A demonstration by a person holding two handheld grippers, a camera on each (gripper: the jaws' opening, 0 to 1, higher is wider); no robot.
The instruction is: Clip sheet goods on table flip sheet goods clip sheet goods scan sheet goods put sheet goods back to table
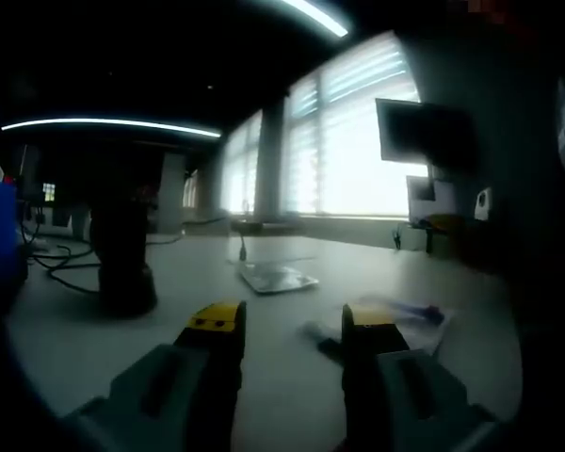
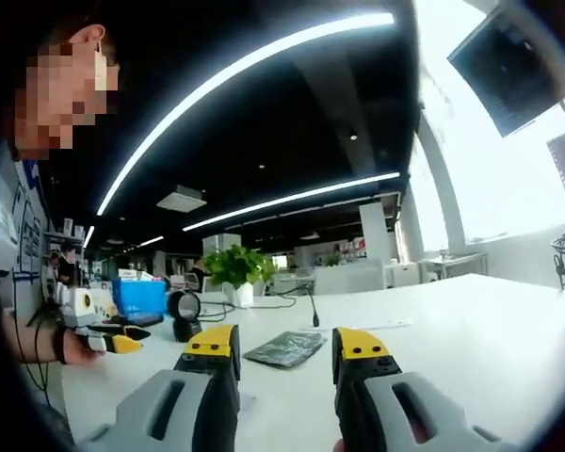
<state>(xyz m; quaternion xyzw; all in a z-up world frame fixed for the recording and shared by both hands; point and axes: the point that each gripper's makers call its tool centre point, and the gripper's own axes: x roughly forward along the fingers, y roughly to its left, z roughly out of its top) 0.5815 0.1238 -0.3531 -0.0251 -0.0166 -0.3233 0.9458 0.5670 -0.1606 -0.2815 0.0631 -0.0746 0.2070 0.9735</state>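
Both claws gape with nothing in them: right claw [image 2: 286,347] lines up on the flat dark foil sheet packet [image 2: 284,348] lying on the white worktop [image 2: 471,339], probably pre-clip. Left claw [image 1: 292,325] hovers near a clear blue-printed packet [image 1: 416,320]. Black scanner [image 2: 183,314] stands beyond.

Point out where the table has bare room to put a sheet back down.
Bare white table stretches right of the dark sheet pack, out toward the windows. Left of that pack it is crowded: a black scanner, blue bin, cables and the left tool. In the left gripper view, table is free between the silver pack and the black stand.
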